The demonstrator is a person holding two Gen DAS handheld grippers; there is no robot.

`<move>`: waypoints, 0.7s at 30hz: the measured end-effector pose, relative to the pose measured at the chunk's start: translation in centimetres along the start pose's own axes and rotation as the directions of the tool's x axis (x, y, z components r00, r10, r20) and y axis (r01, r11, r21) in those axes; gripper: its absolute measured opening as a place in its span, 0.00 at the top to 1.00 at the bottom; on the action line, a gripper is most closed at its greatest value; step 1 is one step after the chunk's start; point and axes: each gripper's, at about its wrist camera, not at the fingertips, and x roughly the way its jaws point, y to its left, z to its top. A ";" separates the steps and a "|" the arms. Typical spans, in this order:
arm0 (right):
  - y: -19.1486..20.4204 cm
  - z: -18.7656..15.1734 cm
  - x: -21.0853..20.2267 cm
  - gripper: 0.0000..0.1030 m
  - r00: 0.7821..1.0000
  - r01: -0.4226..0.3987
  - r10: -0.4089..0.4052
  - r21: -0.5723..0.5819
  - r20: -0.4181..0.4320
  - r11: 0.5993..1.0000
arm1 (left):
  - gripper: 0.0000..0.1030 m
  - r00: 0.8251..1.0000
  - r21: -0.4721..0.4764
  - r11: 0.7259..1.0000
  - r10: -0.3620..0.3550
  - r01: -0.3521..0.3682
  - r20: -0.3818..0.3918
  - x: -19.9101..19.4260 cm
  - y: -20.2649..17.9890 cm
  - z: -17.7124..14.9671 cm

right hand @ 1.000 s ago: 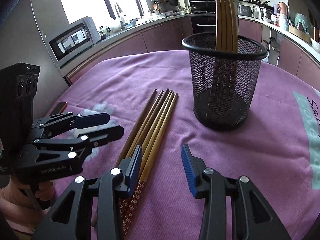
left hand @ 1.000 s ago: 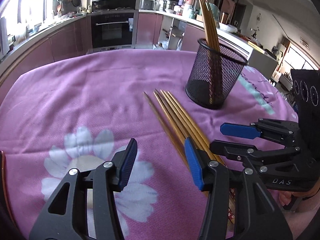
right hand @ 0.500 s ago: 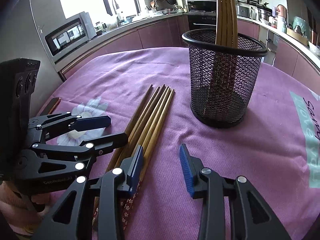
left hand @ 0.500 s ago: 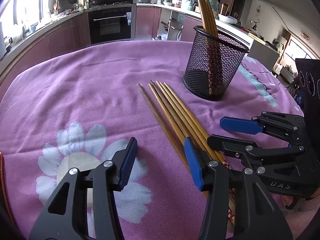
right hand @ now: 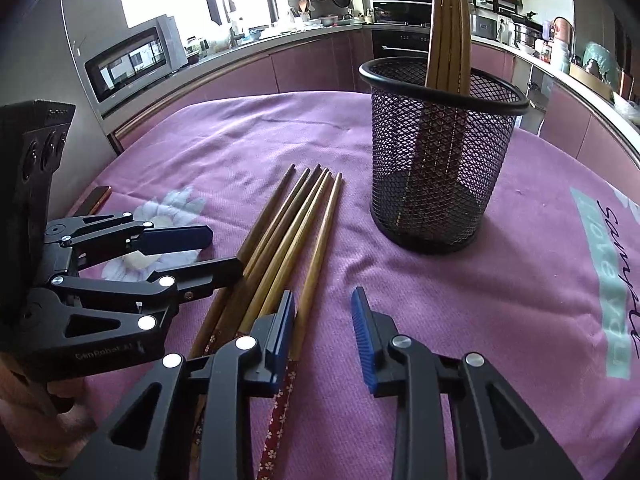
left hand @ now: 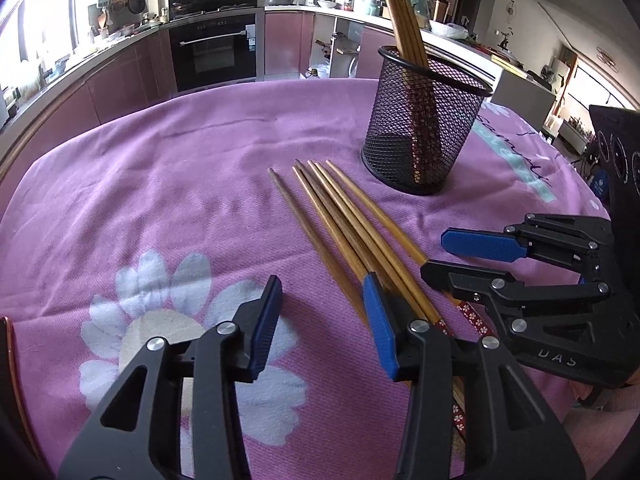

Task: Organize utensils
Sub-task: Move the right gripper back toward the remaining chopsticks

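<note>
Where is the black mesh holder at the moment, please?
In both wrist views the black mesh holder stands upright on the purple cloth, beyond and right of the loose chopsticks, apart from them.

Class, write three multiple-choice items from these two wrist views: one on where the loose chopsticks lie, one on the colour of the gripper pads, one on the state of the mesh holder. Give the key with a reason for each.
1. Where do the loose chopsticks lie?
A. Flat on the pink cloth, beside the mesh holder
B. Across the holder's rim
C. On the kitchen counter

2. What colour are the pads on the gripper fingers?
A. Red
B. Blue
C. White

3. What state is the mesh holder in?
A. Tipped on its side
B. Upright and empty
C. Upright, with chopsticks standing in it

Key:
1 A, the bundle rests on the cloth with its tips pointing toward the holder, apart from it.
2 B, both grippers show blue pads on black fingers.
3 C, the holder stands on its base and several chopsticks rise above its rim.
</note>
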 end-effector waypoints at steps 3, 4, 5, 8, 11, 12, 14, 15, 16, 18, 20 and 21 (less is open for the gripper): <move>0.0 0.0 0.0 0.73 1.000 0.000 0.000 -0.001 -0.001 1.000 | 0.61 1.000 0.003 1.000 -0.004 0.004 -0.007 0.1 0.0 -0.1; 0.0 0.0 -0.1 0.73 1.000 0.000 0.000 0.000 0.000 1.000 | 0.61 1.000 0.000 1.000 -0.009 0.009 -0.011 0.1 0.1 0.0; -0.1 0.0 -0.1 0.73 1.000 0.000 0.000 0.001 0.000 1.000 | 0.61 1.000 -0.001 1.000 -0.011 0.011 -0.013 0.1 0.1 0.1; 0.0 0.1 0.1 0.73 1.000 -0.001 0.001 0.000 0.000 1.000 | 0.60 1.000 0.003 1.000 -0.004 0.004 -0.016 0.5 0.0 0.2; 0.0 0.1 0.1 0.73 1.000 -0.002 0.002 0.001 -0.001 1.000 | 0.63 1.000 0.014 1.000 0.008 -0.008 -0.016 0.6 -0.3 0.2; 0.0 0.1 0.1 0.73 1.000 -0.002 0.002 0.001 -0.001 1.000 | 0.65 1.000 0.016 1.000 0.005 -0.005 -0.017 0.6 -0.4 0.3; 0.0 0.2 0.1 0.73 1.000 -0.001 0.001 -0.001 -0.002 1.000 | 0.71 1.000 0.016 1.000 -0.011 0.011 -0.019 0.5 -0.4 0.2; 0.0 0.2 0.1 0.73 1.000 0.000 0.000 -0.001 -0.001 1.000 | 0.78 1.000 0.014 1.000 -0.021 0.021 -0.019 0.5 -0.4 0.2; 0.0 0.2 0.1 0.73 1.000 0.000 0.000 -0.002 -0.002 1.000 | 0.82 0.999 0.015 0.999 -0.039 0.039 -0.020 0.4 -0.4 0.2; 0.1 0.2 0.1 0.73 1.000 0.001 -0.001 -0.005 -0.002 1.000 | 0.84 0.999 0.017 0.999 -0.038 0.039 -0.021 0.3 -0.5 0.2; 0.1 0.4 0.2 0.73 1.000 0.003 -0.003 -0.010 -0.004 1.000 | 0.81 0.999 0.008 0.999 -0.033 0.033 -0.020 0.3 -0.3 0.2; 0.2 0.5 0.3 0.74 1.000 0.005 -0.005 -0.013 -0.005 1.000 | 0.78 0.999 0.003 1.000 -0.028 0.028 -0.019 0.3 -0.3 0.3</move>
